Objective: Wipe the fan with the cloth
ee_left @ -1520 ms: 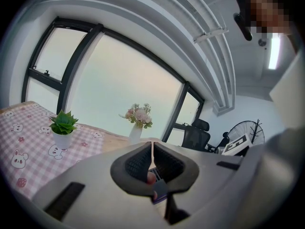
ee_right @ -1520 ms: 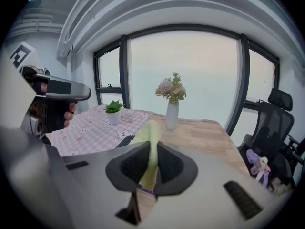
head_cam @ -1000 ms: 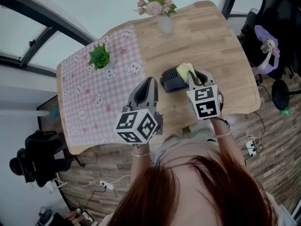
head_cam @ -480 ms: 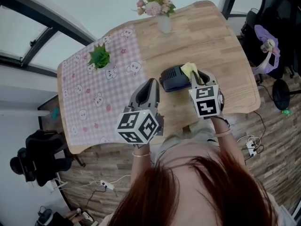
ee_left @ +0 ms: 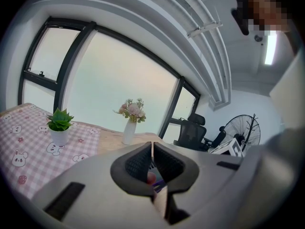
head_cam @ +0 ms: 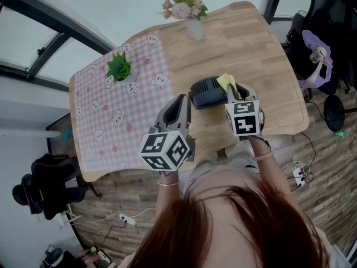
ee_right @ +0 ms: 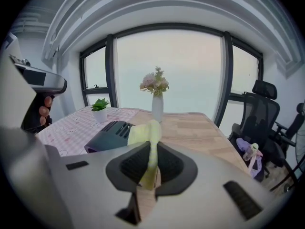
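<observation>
Beside dark slatted fan [head_cam: 207, 91], yellow cloth [ee_right: 149, 144] between right fingers [ee_right: 129, 168]; left fingers [ee_left: 137, 165] together.

1. Left grey plastic two-jaw gripper [head_cam: 181, 97]: a smooth rounded shell, black ribbed pads [ee_left: 137, 164], and a white cube with black square markers [head_cam: 166, 149].
2. Right grey plastic two-jaw gripper [head_cam: 237, 88]: same build, with its own marker cube [head_cam: 244, 118].
3. Person: long reddish-brown hair [head_cam: 234, 228] and a thin bracelet [head_cam: 167, 182] on each wrist.
</observation>
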Action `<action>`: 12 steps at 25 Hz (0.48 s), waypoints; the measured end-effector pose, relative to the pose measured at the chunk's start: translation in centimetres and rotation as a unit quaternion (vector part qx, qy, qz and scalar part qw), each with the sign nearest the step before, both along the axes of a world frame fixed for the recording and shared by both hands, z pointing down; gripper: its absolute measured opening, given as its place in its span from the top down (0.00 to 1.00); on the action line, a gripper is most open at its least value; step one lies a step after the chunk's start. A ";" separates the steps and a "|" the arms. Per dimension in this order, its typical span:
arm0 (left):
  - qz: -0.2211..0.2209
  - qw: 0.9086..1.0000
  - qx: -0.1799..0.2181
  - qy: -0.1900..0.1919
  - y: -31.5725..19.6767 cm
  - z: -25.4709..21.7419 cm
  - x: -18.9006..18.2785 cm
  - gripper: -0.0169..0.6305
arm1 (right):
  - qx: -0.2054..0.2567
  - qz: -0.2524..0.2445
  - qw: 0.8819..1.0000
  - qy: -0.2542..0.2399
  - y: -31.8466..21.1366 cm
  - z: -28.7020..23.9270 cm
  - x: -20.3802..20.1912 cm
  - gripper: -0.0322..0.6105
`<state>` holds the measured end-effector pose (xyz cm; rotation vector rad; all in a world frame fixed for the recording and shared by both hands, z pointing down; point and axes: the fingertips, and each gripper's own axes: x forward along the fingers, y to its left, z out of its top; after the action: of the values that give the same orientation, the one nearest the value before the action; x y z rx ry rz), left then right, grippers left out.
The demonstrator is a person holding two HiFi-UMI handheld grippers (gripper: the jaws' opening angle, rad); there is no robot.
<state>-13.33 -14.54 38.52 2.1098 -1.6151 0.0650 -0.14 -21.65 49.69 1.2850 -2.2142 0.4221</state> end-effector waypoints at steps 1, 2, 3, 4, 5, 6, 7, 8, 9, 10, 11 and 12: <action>0.000 1.000 -0.001 0.000 0.1 0.1 0.1 0.95 | 0.000 0.004 1.000 -0.001 -0.1 0.2 0.2 0.89; 0.001 1.000 -0.002 -0.001 0.1 0.1 0.2 0.95 | 0.000 0.008 1.000 -0.003 -0.2 0.4 0.4 0.89; 0.001 1.000 -0.002 -0.001 0.1 0.1 0.2 0.95 | -0.002 0.010 1.000 -0.006 -0.3 0.5 0.6 0.89; 0.001 1.000 -0.001 -0.002 0.1 0.0 0.3 0.95 | -0.005 0.013 1.000 -0.009 -0.3 0.7 0.8 0.89; 0.001 1.000 -0.001 -0.003 0.1 0.0 0.3 0.95 | -0.009 0.015 1.000 -0.010 -0.4 0.9 0.9 0.89; 0.001 1.000 -0.001 -0.003 0.1 -0.1 0.3 0.95 | -0.013 0.017 1.000 -0.011 -0.4 1.1 1.0 0.89; 0.002 1.000 -0.001 -0.004 0.1 -0.1 0.3 0.95 | -0.016 0.020 1.000 -0.009 -0.4 1.4 1.2 0.89; 0.002 1.000 -0.001 -0.004 0.1 -0.1 0.4 0.95 | -0.020 0.022 1.000 -0.008 -0.3 1.7 1.4 0.89; 0.003 1.000 -0.001 -0.004 0.1 -0.1 0.4 0.95 | -0.025 0.024 0.999 -0.008 -0.2 2.0 1.5 0.89; 0.004 1.000 -0.001 -0.004 0.1 -0.1 0.5 0.95 | -0.031 0.025 0.999 -0.011 -0.2 2.4 1.7 0.89; 0.005 1.000 -0.001 -0.004 0.1 0.0 0.6 0.95 | -0.038 0.025 0.999 -0.017 -0.1 2.7 1.7 0.89; 0.005 1.000 -0.002 -0.005 0.1 0.0 0.6 0.95 | -0.044 0.024 0.999 -0.023 0.0 2.9 1.7 0.89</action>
<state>-12.71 -14.46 38.52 2.1181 -1.6091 0.0803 1.55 -21.65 52.60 1.2952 -2.1815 0.5654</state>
